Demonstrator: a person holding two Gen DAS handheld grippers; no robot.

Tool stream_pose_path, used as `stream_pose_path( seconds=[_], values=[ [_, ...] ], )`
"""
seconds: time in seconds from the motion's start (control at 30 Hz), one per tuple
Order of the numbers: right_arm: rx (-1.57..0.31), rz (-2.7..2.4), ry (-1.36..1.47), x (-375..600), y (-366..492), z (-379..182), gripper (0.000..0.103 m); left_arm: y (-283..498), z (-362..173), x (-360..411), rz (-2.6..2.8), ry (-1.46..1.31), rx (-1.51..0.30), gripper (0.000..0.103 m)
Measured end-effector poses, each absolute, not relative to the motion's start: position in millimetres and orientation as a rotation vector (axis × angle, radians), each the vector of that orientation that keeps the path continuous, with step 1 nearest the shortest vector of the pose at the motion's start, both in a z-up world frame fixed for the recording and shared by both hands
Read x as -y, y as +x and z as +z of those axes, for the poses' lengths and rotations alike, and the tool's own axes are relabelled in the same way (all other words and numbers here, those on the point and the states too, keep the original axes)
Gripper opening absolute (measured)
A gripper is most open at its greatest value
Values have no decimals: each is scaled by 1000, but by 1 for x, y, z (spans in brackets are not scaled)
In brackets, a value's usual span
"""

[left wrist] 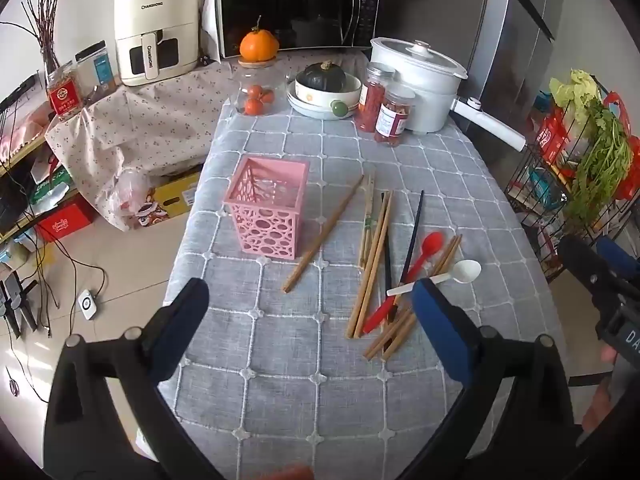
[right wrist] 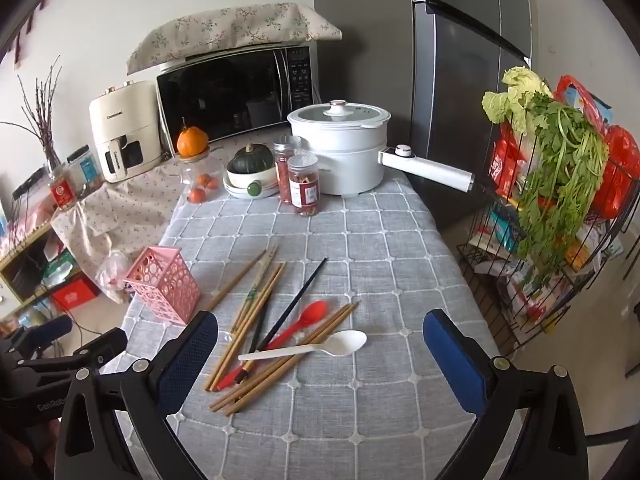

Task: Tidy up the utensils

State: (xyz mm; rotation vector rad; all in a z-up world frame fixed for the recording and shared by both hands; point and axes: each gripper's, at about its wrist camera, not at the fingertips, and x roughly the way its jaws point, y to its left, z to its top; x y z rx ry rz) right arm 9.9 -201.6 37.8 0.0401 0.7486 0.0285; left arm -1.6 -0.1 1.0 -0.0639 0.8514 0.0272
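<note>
A table under a grey cloth with a white grid pattern (left wrist: 320, 380) fills the space ahead of both tongs. At its far end, well beyond either pair, stands a white electric pot with a glass lid and a long white handle (right wrist: 340, 160), with a black-fronted microwave (right wrist: 236, 96) behind it.

The left gripper (left wrist: 310, 326) hangs above the near part of the cloth, angled downward, its 2 blue-padded fingers (left wrist: 444, 332) spread as wide as they go with nothing between them. The right gripper (right wrist: 320, 360) hangs tilted down likewise, fingers (right wrist: 456, 360) fully apart and holding nothing; it also shows at the right edge of the left wrist view.

A square pink plastic basket with round cut-out holes (left wrist: 270, 210) stands upright ahead of the left gripper, slightly toward its left finger; from the right gripper it lies ahead and off to the left. It looks empty.

The utensils lie loose on the cloth, ahead of the right gripper between its fingers and nearer the left one. A scatter of light wooden chopsticks (right wrist: 256, 312) fans out there, one (left wrist: 324, 236) lying apart just beside the basket. 2 black chopsticks (right wrist: 296, 304) cross the wooden ones. A red plastic spoon (right wrist: 296, 324) lies among them, bowl pointing away. A white plastic spoon (right wrist: 316, 348) rests on top of the pile, across it, closest to the right gripper, its handle end just beside the left gripper's right finger in the left wrist view.
</note>
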Motion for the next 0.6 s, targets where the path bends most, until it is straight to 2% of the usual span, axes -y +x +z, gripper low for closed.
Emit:
stream_pose_path(
  seconds=[0.2,0.6],
  values=[
    [-768,17,36,204,9,36,103,-3,5,20,40,-43,-841,101],
    [-765,14,68,206,13,35,103,0,4,-5,16,-82,-866,101]
  ],
)
